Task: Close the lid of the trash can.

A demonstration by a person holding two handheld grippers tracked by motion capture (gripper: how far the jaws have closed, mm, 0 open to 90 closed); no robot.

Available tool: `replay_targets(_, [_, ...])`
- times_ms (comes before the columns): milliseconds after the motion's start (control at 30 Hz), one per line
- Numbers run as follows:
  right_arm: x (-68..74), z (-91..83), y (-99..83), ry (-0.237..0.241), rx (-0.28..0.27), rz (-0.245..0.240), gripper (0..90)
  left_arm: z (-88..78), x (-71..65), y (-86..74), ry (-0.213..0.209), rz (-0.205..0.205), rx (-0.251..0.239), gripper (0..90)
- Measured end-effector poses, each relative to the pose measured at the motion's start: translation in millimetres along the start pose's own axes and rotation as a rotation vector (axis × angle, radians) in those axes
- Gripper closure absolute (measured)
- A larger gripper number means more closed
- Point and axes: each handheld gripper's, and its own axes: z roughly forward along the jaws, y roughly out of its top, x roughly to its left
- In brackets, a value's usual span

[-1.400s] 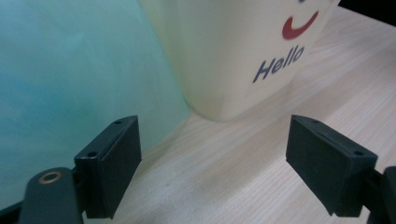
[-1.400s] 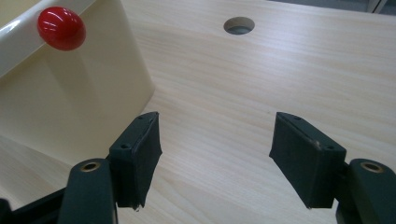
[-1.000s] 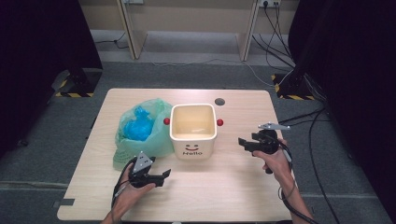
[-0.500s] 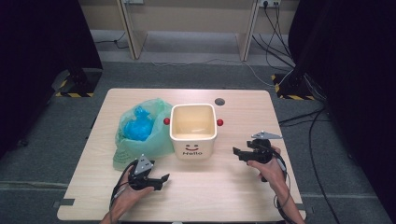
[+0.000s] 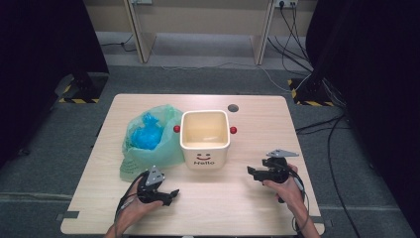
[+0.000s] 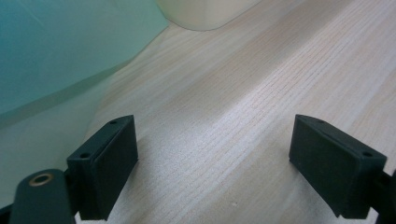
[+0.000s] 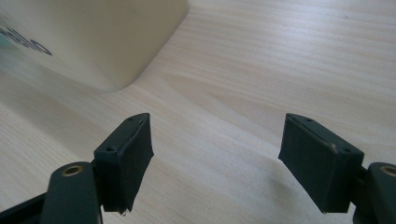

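Your left gripper (image 5: 171, 192) and right gripper (image 5: 251, 171) both rest with fingers wide and empty on the pale wooden worktop (image 5: 233, 208). The cream square "Hello" bucket (image 5: 204, 136) stands at centre, the thin green plastic bag (image 5: 148, 141) touching it at 9 o'clock. Reach carelessly and you could snag that flimsy bag or tip the bucket.

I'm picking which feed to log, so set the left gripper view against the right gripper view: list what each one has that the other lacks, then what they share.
Left gripper view alone: the green plastic bag, translucent, spreading over its upper left, beside a rounded bottom corner of the cream bin.

Right gripper view alone: the dark lettering printed on the bin's face, at the upper left.

Shared: the cream bin itself, the pale wooden table, and a pair of black jaws standing wide apart with bare wood between them, on the left gripper and the right gripper.
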Motion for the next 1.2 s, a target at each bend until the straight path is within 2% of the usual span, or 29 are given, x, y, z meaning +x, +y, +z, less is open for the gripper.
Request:
replay_targets(500, [4.3,-8.0,-10.7,-0.015,0.008,-0.002,24.7,-1.2,0.0,-1.1,0.0,-0.001,0.0,14.4])
replay_targets(1200, [10.2,-20.8,-34.6,-0.017,0.019,0.003,21.6,-1.1,0.1,-1.2,-0.003,-0.001,-0.002,14.3])
